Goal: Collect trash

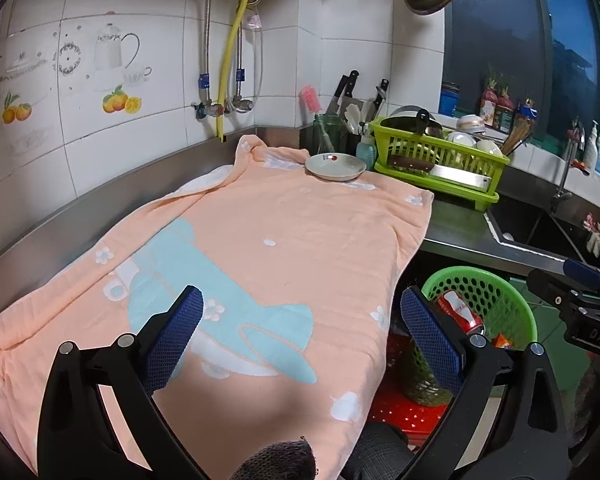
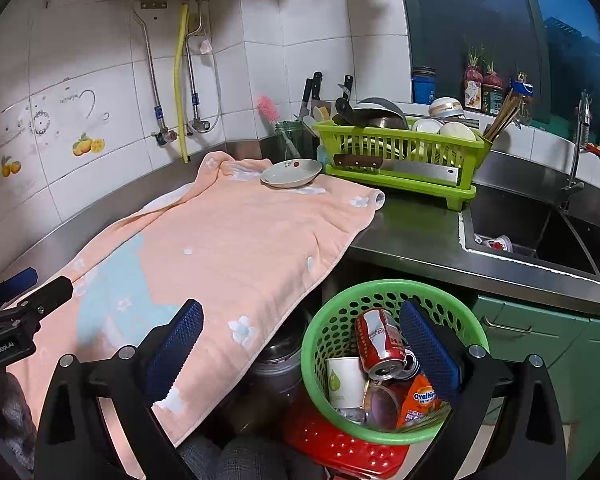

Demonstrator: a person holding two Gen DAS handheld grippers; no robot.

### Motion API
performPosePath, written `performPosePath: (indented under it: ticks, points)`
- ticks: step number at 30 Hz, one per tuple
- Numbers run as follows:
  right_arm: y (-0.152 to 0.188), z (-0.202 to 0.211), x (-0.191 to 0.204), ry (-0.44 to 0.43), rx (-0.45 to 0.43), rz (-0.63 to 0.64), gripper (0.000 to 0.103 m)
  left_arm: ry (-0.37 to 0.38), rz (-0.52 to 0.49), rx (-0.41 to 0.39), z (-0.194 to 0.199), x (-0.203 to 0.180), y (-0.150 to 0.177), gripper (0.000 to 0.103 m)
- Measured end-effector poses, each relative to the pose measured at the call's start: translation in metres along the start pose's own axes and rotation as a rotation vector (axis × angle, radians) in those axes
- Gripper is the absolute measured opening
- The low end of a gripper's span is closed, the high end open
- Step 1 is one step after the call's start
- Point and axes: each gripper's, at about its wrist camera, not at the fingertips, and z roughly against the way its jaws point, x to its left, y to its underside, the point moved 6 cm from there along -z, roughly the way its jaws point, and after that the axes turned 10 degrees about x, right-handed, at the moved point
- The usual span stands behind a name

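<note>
Both grippers, left gripper (image 1: pixel 302 332) and right gripper (image 2: pixel 300 344), are spread and empty, since the can (image 2: pixel 378 344) lies in the basket (image 2: pixel 320 324).

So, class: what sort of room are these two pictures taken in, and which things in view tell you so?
A home kitchen, most likely. A steel sink with a tap is set into the counter, a green dish rack holds washed bowls and a pan, and knives stand against the tiled wall.
</note>
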Motion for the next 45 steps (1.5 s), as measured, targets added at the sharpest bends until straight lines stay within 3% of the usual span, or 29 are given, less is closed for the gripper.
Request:
performPosePath:
  ticks: [45]
  points:
    - [0.0017, 0.0035, 0.0082, -0.007, 0.001, 0.002, 0.096, 0.012, -0.012, 0.011, -0.0021, -0.0076, 0.0039, 0.098]
